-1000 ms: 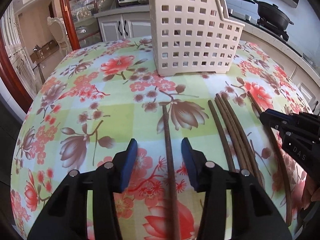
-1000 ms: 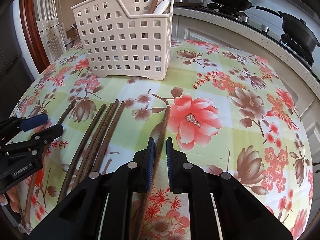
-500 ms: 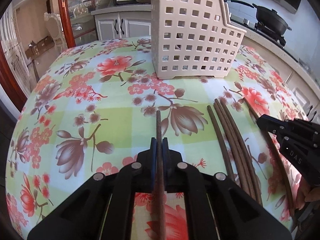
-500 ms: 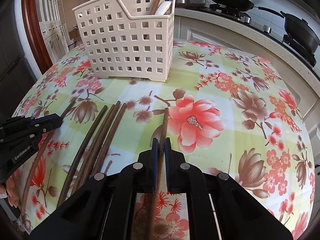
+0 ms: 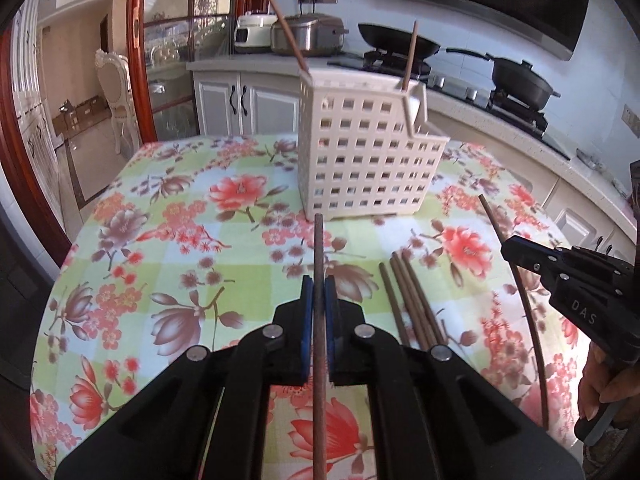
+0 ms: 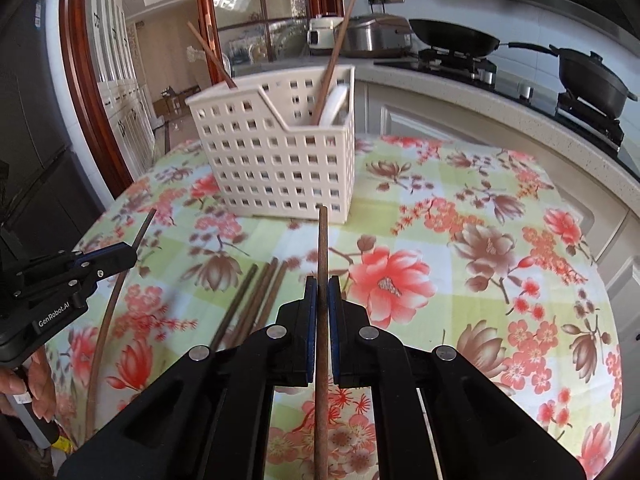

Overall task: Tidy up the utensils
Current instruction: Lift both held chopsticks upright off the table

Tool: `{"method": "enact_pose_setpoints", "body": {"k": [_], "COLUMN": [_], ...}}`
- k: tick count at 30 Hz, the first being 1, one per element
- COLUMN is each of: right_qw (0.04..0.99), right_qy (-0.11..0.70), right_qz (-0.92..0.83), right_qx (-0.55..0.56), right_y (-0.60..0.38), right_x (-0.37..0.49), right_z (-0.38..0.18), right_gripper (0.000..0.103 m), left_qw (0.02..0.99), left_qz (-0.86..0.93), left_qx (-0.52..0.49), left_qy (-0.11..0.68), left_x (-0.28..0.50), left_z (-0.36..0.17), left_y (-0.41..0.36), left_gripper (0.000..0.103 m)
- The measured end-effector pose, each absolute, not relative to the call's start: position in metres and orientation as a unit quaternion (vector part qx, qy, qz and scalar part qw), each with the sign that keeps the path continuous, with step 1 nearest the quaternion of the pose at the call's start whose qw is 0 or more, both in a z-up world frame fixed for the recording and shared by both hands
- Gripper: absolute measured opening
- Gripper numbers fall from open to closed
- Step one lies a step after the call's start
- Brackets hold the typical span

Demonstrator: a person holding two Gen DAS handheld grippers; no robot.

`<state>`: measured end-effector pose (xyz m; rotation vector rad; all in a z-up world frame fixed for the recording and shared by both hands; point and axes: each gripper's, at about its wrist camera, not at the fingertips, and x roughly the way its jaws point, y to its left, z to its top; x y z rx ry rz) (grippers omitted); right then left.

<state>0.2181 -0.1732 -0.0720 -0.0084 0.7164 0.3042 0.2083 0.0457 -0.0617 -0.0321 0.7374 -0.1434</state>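
Observation:
My left gripper (image 5: 319, 284) is shut on a brown chopstick (image 5: 318, 248), lifted off the floral tablecloth (image 5: 168, 240) and pointing at the white perforated basket (image 5: 368, 160). My right gripper (image 6: 321, 286) is shut on another chopstick (image 6: 322, 240), also raised and pointing at the basket (image 6: 276, 160). Each gripper shows in the other's view, the right one (image 5: 516, 250) and the left one (image 6: 126, 254). Three chopsticks (image 5: 408, 296) lie together on the table between the grippers, also seen in the right wrist view (image 6: 256, 296). Two chopsticks (image 6: 332, 64) and a white spoon (image 6: 334, 106) stand in the basket.
A kitchen counter with a stove, a wok (image 5: 396, 38) and a lidded pan (image 5: 520, 80) runs behind and right of the table. A rice cooker (image 5: 256, 34) and a pot stand at the back. A wooden door frame (image 5: 136, 52) is at the left.
Both grippers closed on their chopsticks and have lifted them off the table. The views rose and tilted up, so the basket now appears farther ahead.

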Motion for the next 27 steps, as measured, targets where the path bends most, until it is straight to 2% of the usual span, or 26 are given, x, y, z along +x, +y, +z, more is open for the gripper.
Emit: {"method": "enact_pose_setpoints", "body": {"k": [9, 27], "right_qw": [0.940, 0.958], "right_qy": [0.301, 0.223], "right_qz": [0.158, 0.178], "right_qx": [0.013, 0.002], "right_y": [-0.183, -0.182], "right_x": [0.194, 0.149], "right_z": [-0.037, 0.007], "right_gripper": [0.006, 0.006], "left_qw": [0.952, 0.970], "left_qz": [-0.067, -0.067], "left_qx": [-0.008, 0.001], "left_qy": [0.300, 0.235], "left_x": [0.178, 0.133], "left_z": [-0.017, 0.029], "left_y": [0.045, 0.042], "left_gripper": [0.006, 0.006]}}
